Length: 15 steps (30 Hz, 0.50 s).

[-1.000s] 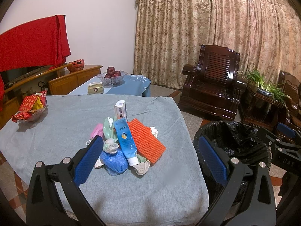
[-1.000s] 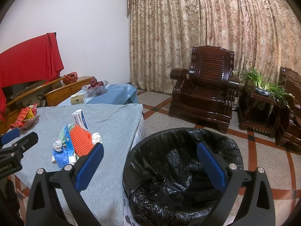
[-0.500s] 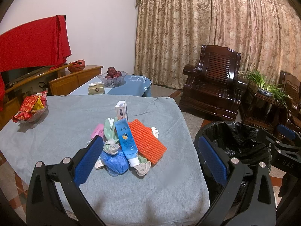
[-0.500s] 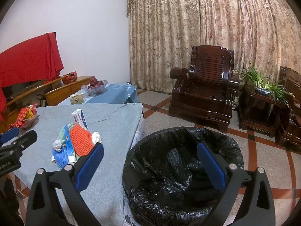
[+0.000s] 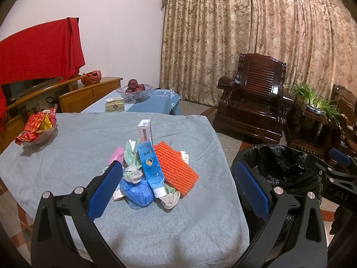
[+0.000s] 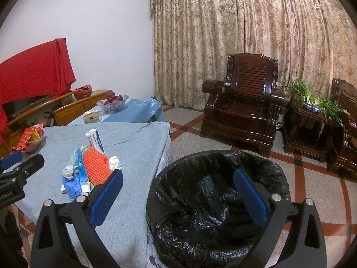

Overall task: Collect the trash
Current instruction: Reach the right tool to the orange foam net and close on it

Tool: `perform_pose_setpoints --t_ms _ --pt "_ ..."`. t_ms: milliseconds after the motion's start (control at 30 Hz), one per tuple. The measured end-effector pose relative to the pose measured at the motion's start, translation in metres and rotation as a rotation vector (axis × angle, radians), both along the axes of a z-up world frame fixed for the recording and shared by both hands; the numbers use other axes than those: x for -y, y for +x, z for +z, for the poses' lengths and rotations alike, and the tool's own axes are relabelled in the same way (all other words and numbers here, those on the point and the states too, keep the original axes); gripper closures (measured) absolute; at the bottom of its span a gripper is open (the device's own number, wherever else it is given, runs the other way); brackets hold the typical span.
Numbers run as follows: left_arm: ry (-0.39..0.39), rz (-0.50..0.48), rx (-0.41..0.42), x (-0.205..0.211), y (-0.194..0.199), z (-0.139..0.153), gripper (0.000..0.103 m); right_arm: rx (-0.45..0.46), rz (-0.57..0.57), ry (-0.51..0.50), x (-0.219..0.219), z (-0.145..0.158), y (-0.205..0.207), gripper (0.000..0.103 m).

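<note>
Heap of trash lay near the middle of the grey cloth-covered table [image 5: 67, 156]: light-blue squeeze tube [image 5: 150, 167], orange ribbed foam sleeve [image 5: 176, 169], small white-and-blue carton [image 5: 145, 131], crumpled blue plastic bag [image 5: 136, 192]. Round bin lined with black plastic bag [image 6: 214, 203] stood on the floor beside the table's right edge. Left gripper [image 5: 178, 192] hovered over the table's near edge, jaws apart, empty; right gripper [image 6: 178, 198] hung above the bin, jaws apart, empty.

Left gripper [image 5: 178, 189] hovers over the trash pile, jaws spread wide with nothing between them.

On the grey-clothed tabletop [image 5: 78, 151], a blue tube [image 5: 150, 167] lies across an orange foam net [image 5: 175, 167], with a blue plastic bag [image 5: 137, 193] touching its cap end and a small white box [image 5: 145, 131] standing behind. The black-lined trash bin [image 5: 279, 167] sits just beside the tabletop's right edge, the right gripper [image 5: 334, 172] over it.
</note>
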State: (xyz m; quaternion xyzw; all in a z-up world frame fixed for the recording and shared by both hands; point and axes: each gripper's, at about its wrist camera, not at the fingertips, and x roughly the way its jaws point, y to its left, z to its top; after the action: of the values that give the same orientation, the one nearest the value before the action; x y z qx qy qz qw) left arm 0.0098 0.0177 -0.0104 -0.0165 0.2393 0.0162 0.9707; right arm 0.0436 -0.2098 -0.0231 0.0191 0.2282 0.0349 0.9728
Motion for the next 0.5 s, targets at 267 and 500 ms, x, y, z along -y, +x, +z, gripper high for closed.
perform_pose_setpoints --t_ms 267,500 --pt "0.006 0.036 -0.004 -0.021 0.012 -0.006 0.005 0.004 0.034 -0.008 -0.028 -0.022 0.020 0.006" --pt "0.028 0.136 -0.034 -0.070 0.040 -0.028 0.005 -0.018 0.115 -0.008 -0.070 -0.031 0.053 0.006"
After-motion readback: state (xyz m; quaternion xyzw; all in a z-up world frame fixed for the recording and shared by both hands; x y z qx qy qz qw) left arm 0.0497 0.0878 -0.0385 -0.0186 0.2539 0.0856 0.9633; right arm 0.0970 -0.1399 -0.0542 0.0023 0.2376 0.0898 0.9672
